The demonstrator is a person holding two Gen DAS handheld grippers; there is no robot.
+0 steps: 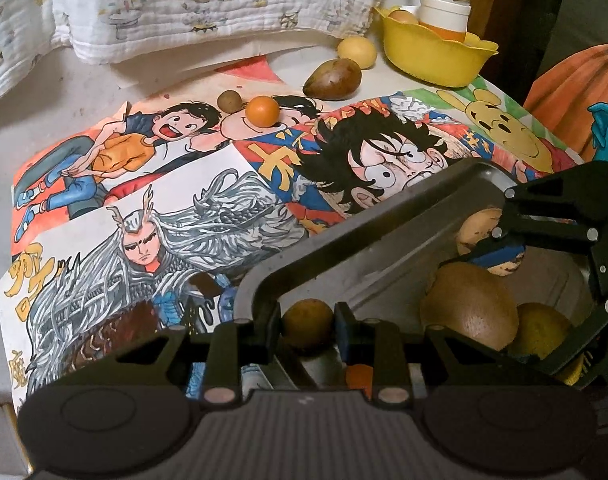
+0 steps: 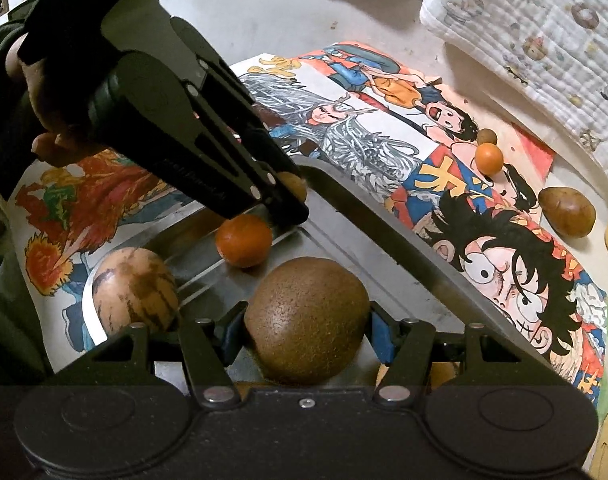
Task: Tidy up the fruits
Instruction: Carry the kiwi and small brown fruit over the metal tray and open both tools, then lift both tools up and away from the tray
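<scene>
Fruits partly in the metal tray, partly loose on the table; left gripper pinches a small brown fruit at the tray's near corner, pads tight on both sides; right gripper clamps a kiwi over the tray, blue pads against its flanks; in the right view the left gripper reaches in from upper left, a hand on its grip, the small brown fruit peeking at its tip; a tangerine sits on the tray floor just below that tip; a tan streaked fruit lies in the tray's near left corner; in the left view the right gripper comes in from the right, with the kiwi, a yellowish fruit and a tan fruit around it in the tray; loose on the table, well apart from the tray: a small orange touching a little brown ball, an olive-brown mango, a yellow fruit; yellow bowl at the far right holds a jar and a fruit; cartoon drawings cover the table under the tray; a printed cloth lies along the far edge
</scene>
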